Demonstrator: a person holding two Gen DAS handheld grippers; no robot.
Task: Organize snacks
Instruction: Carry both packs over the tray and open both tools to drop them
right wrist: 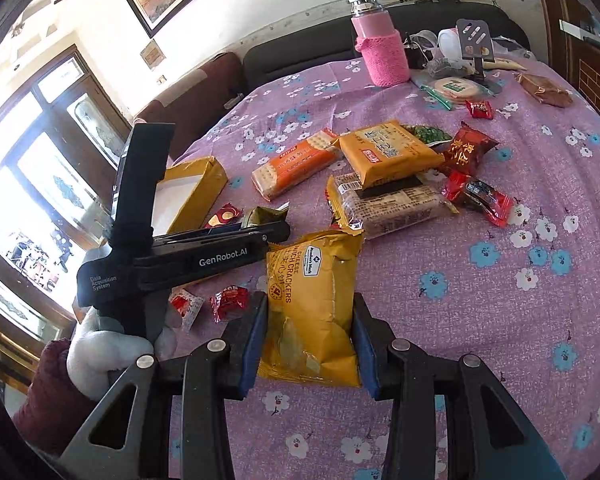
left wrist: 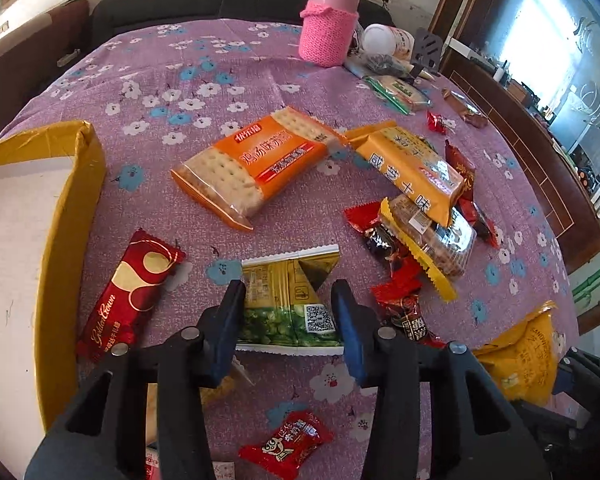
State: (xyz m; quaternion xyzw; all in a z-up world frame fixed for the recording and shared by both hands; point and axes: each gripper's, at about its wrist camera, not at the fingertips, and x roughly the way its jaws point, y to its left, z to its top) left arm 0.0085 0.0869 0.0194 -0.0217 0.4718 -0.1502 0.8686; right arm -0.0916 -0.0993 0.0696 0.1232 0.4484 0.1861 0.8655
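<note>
While my left gripper point(left wrist: 289, 306) sits with its jaws parted on either side of a green pea packet point(left wrist: 290, 300) lying flat on the purple flowered tablecloth point(left wrist: 188, 92), whether the pads touch the packet I cannot tell. Item: my right gripper point(right wrist: 310, 338), jaws clamped against both sides of a yellow cheese cracker bag point(right wrist: 312, 308), which stands upright between the pads. Item: a yellow cardboard box point(left wrist: 76, 184), open, at the left edge of the table. Item: a dark red wafer bar point(left wrist: 128, 296), lying between the box and the pea packet. Item: an orange cracker pack point(left wrist: 252, 164), flat near the middle of the cloth. Item: a yellow biscuit pack point(left wrist: 414, 168), resting on a clear-wrapped cake pack point(left wrist: 432, 240), with red candies point(left wrist: 380, 232) scattered around both. Item: one small red candy point(left wrist: 286, 446), apart from the rest, close beneath my left gripper. Item: a pink bottle point(left wrist: 330, 20) in a knitted sleeve, upright at the far side of the table.
</note>
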